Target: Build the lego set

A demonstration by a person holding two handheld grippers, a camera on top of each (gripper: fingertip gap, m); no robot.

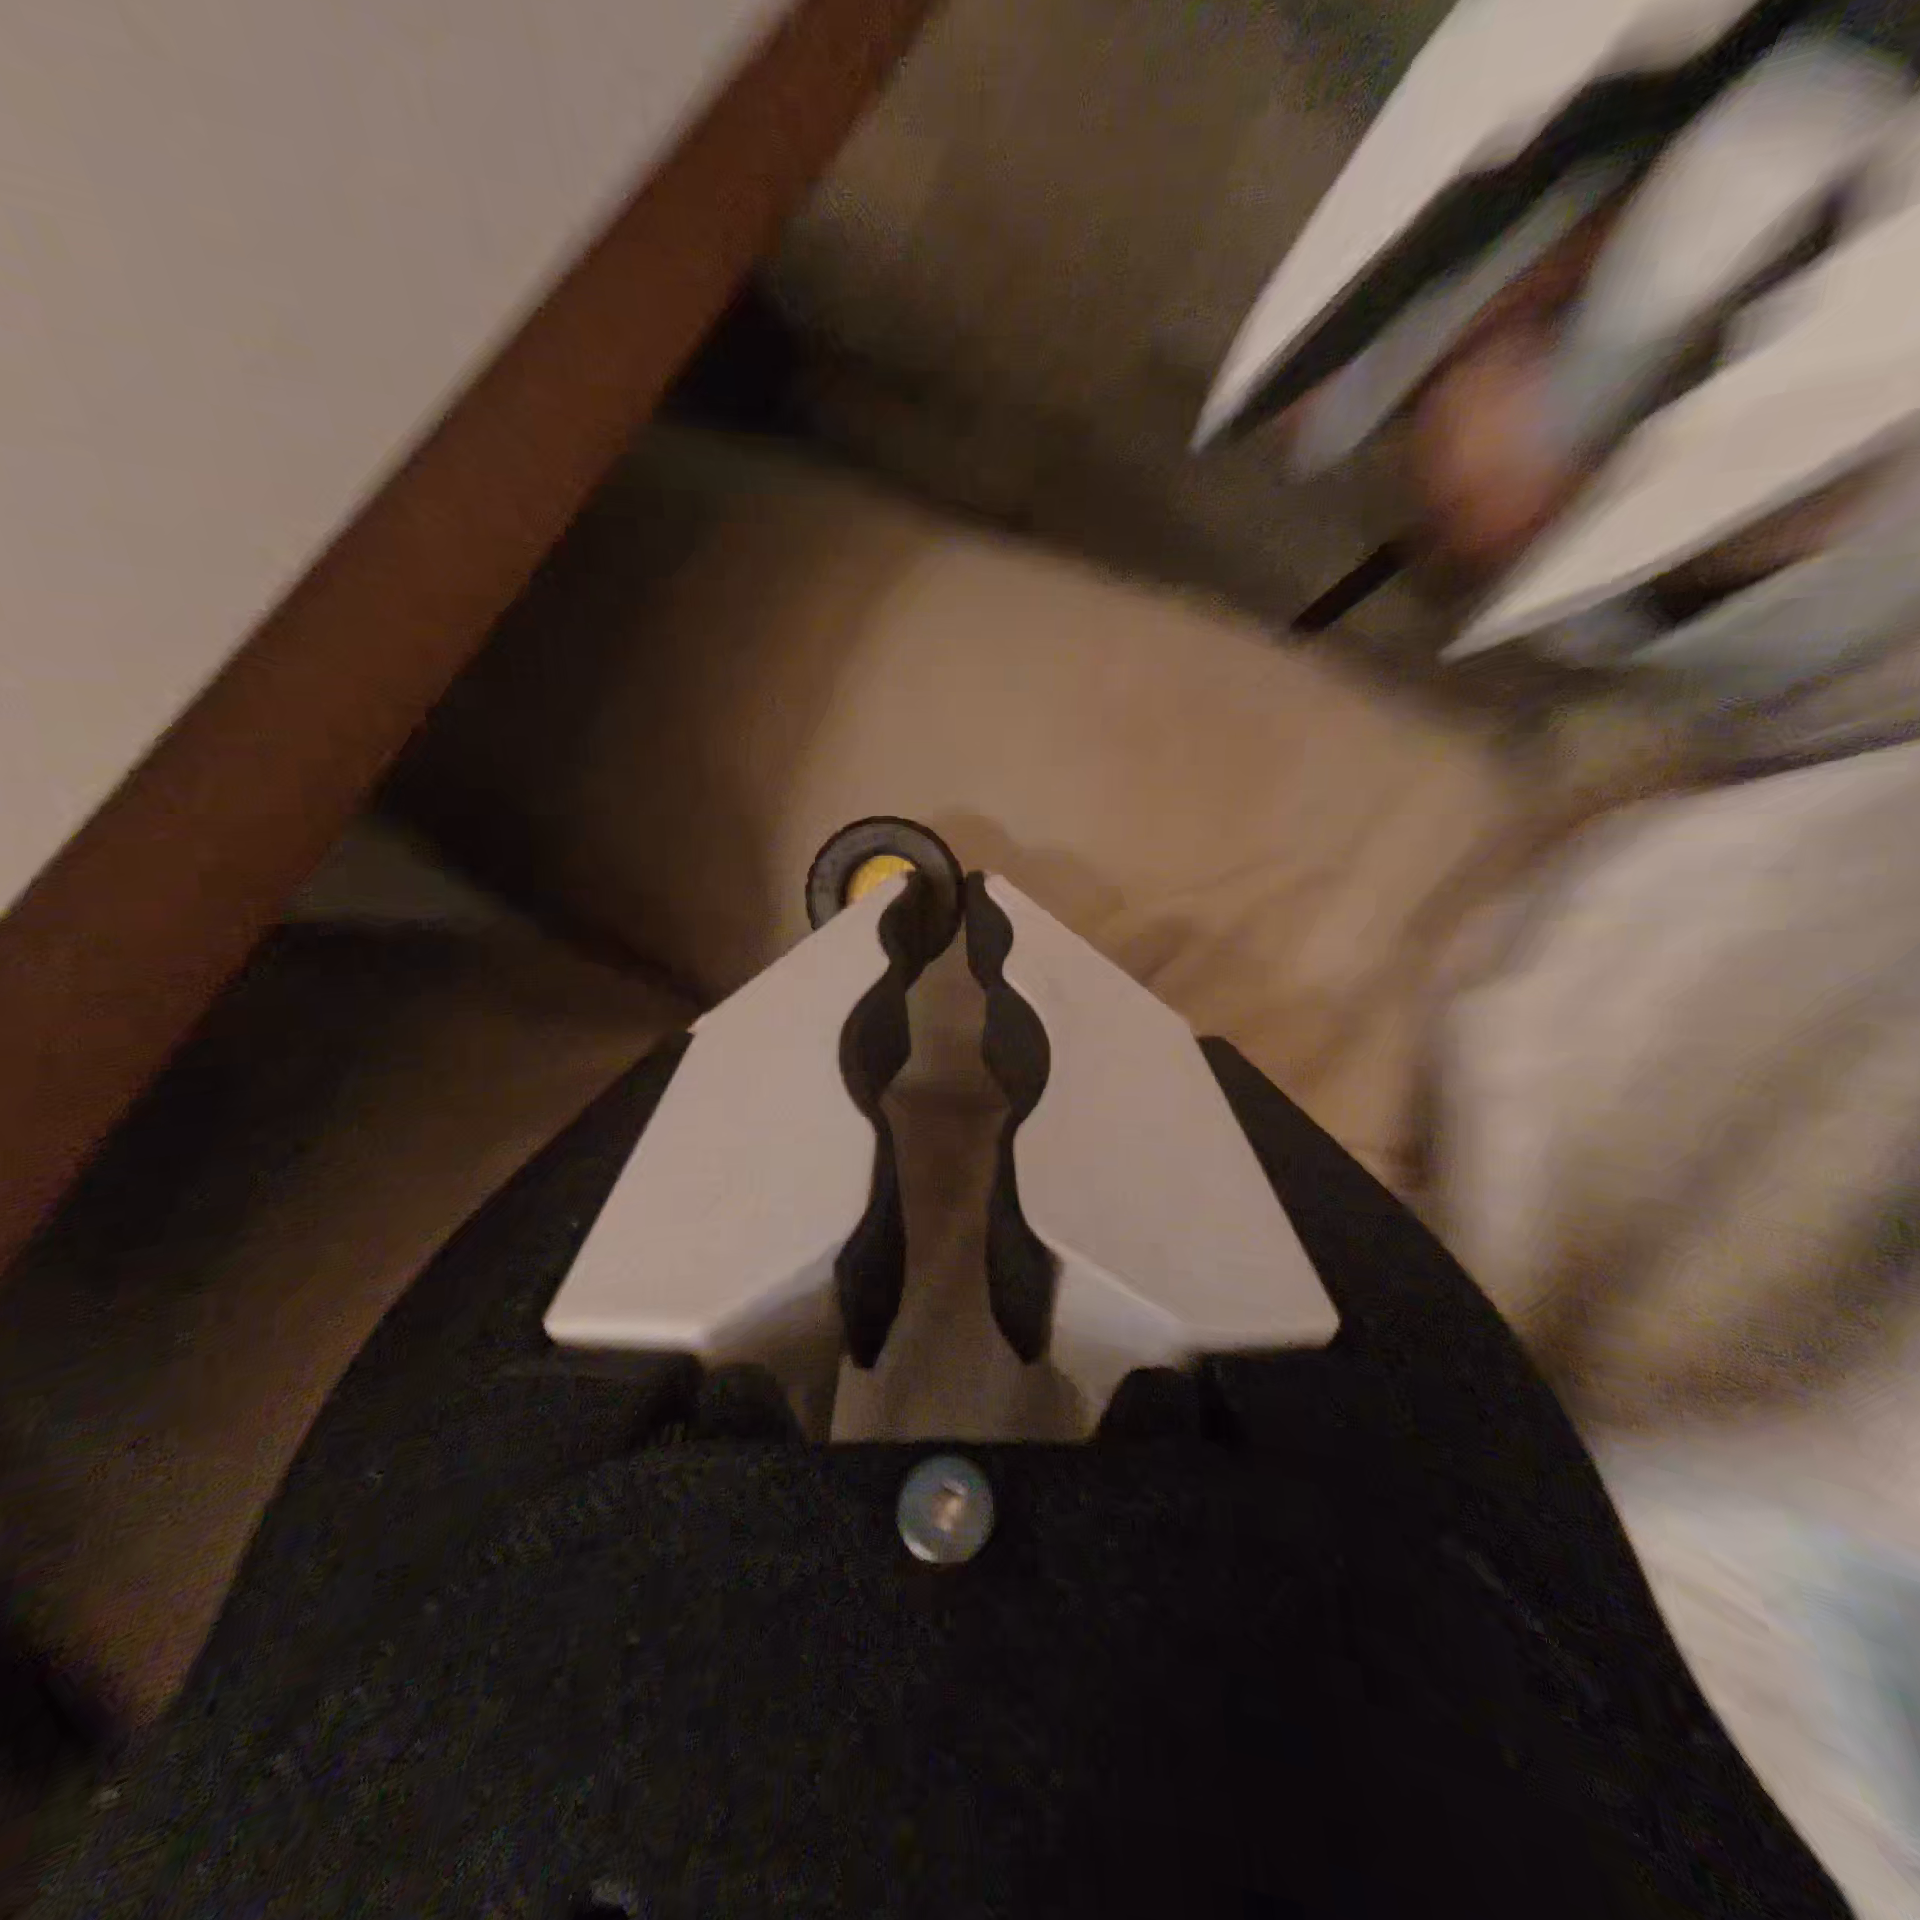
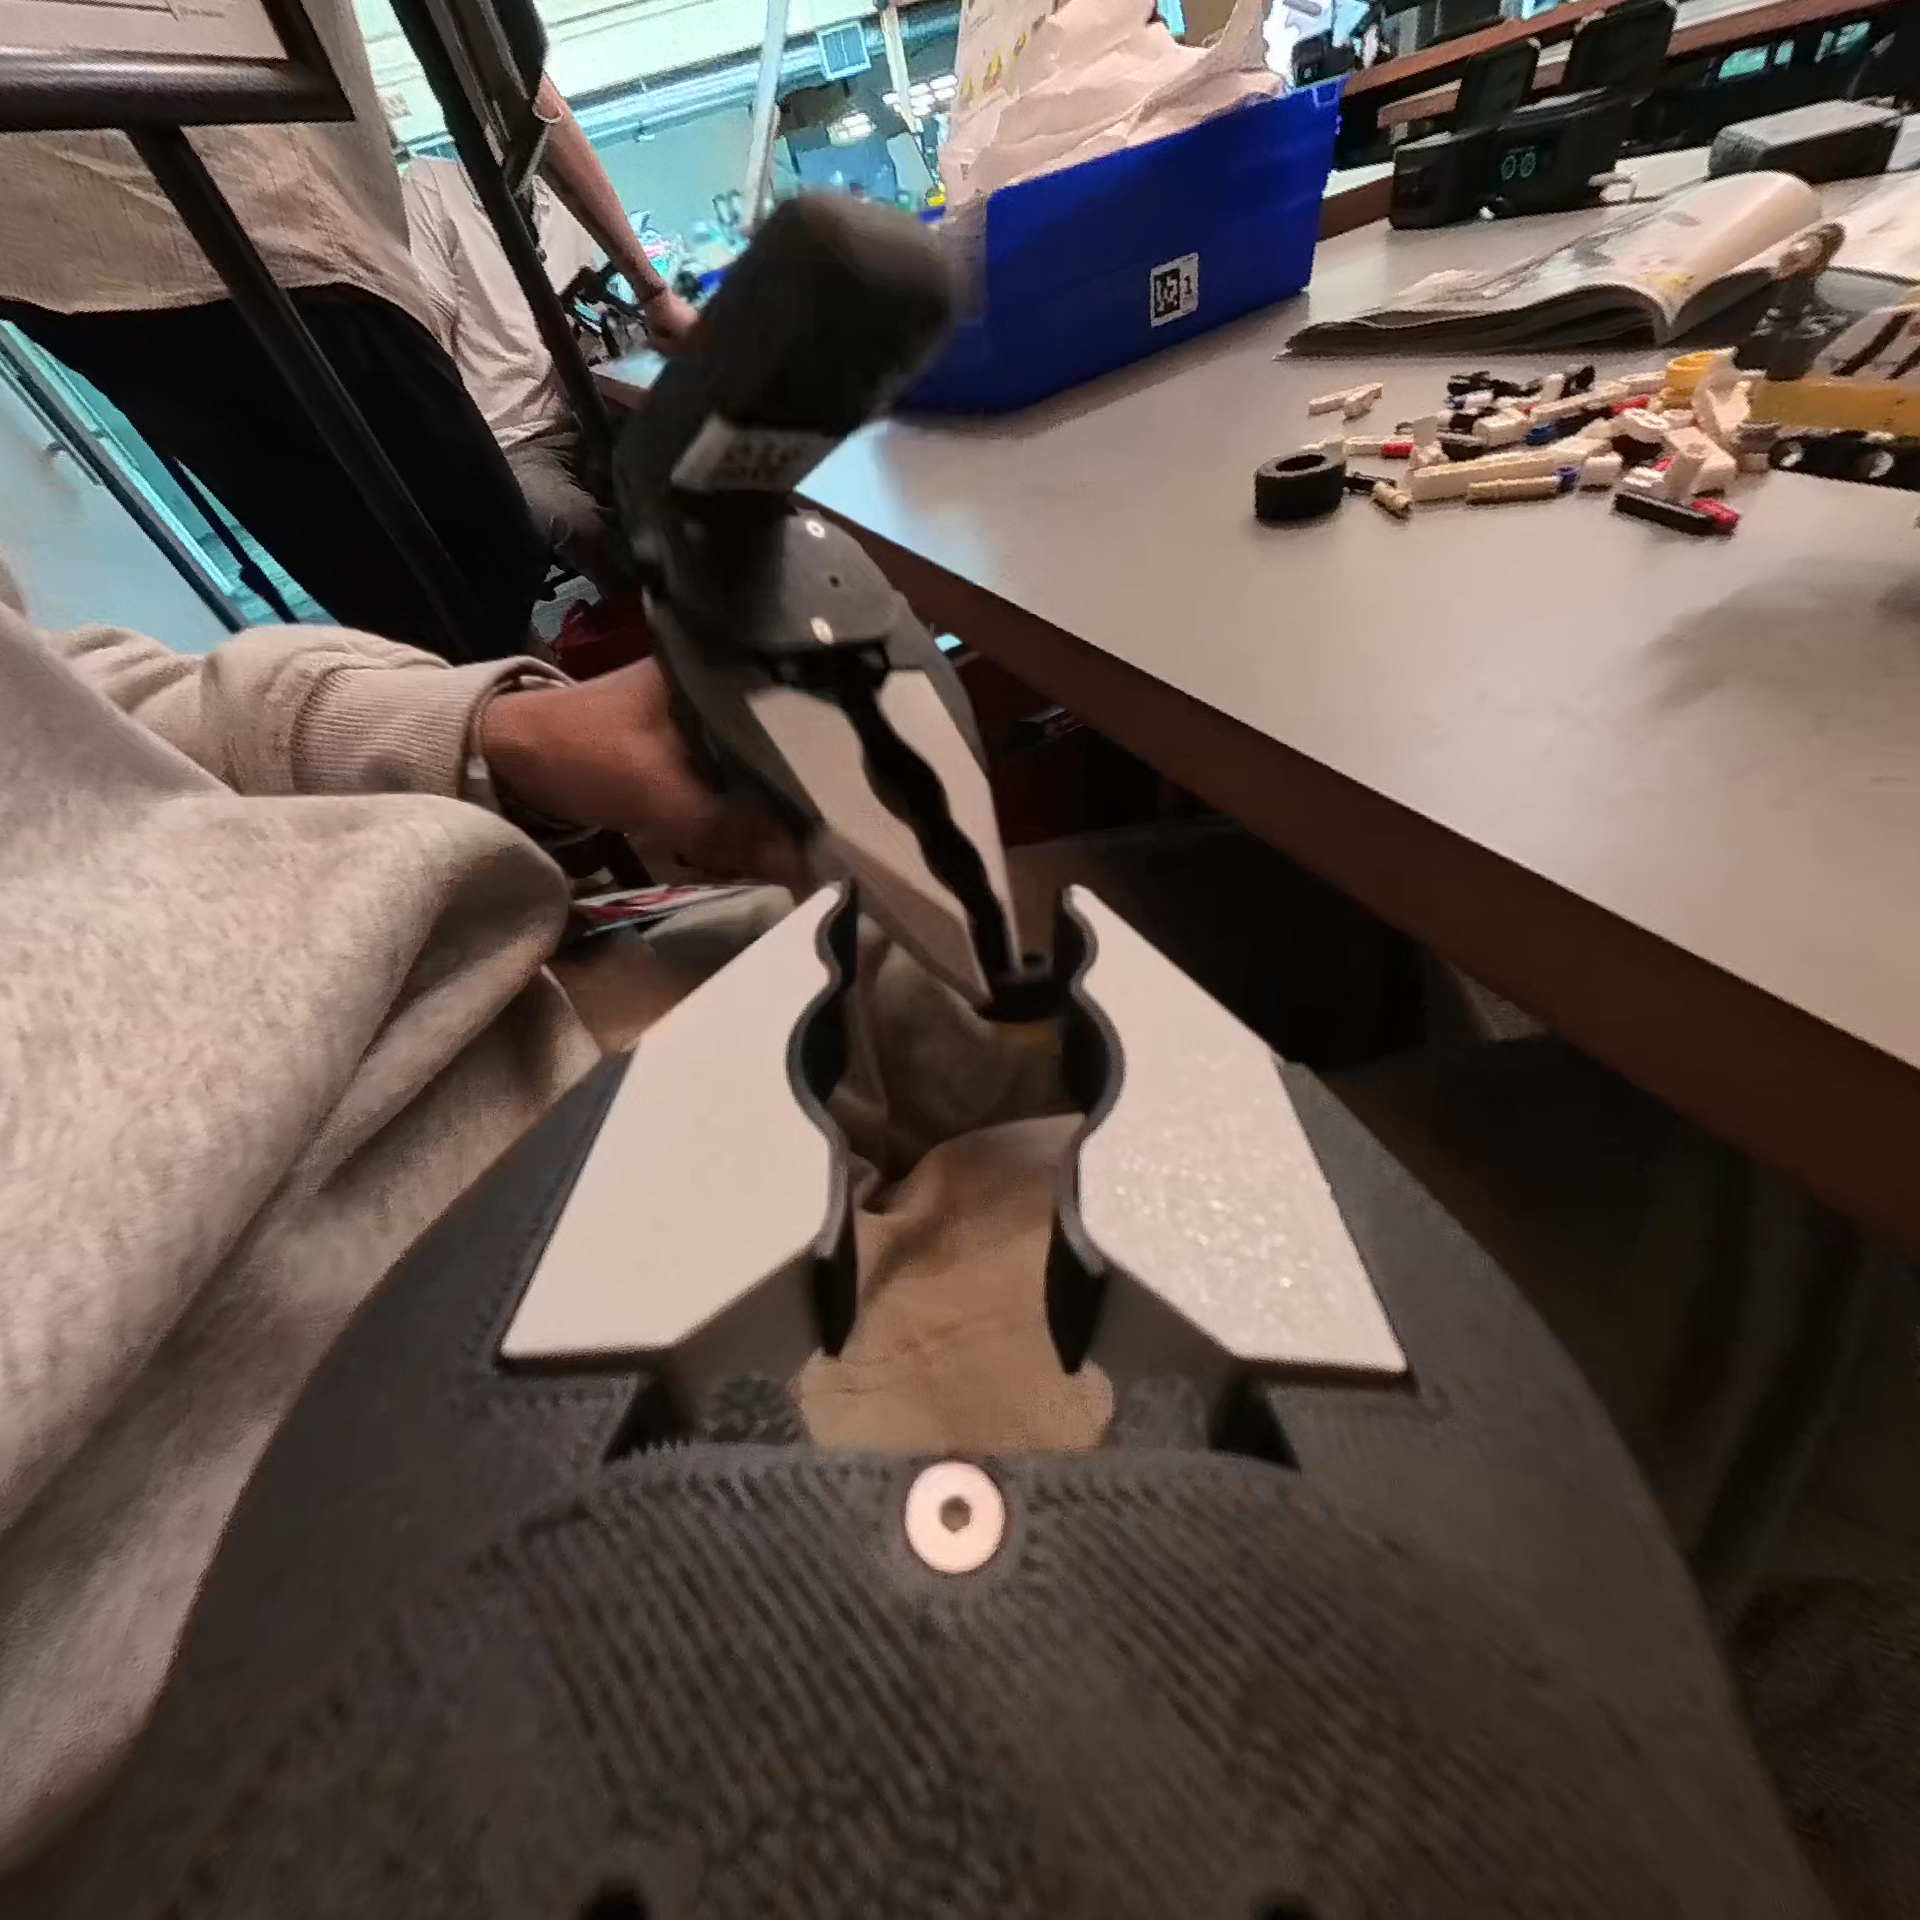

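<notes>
Desk [image 2: 1351, 665] upper right holds loose bricks [image 2: 1538, 457]; left claw [image 1: 932, 883] pinches a wheel [image 1: 883, 873], right claw [image 2: 961, 914] released, build probably half-done.

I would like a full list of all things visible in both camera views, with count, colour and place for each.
Small wheel: one, black tyre with yellow hub, clamped at the left gripper's tips, below table level.
Table: one, grey top with brown edge, right side.
Loose lego pieces: many, mostly white, some black and red, on the table.
Loose tyre: one, black, beside the pieces.
Yellow lego build: one, partly cut off, far right.
Open booklet: one, behind the pieces.
Bin: one, blue, holds white paper.
Left gripper: one, grey fingers, shut on the wheel.
Right gripper: one, open, near the wheel.
Hand: one, beige sleeve, holding the left gripper.
</notes>
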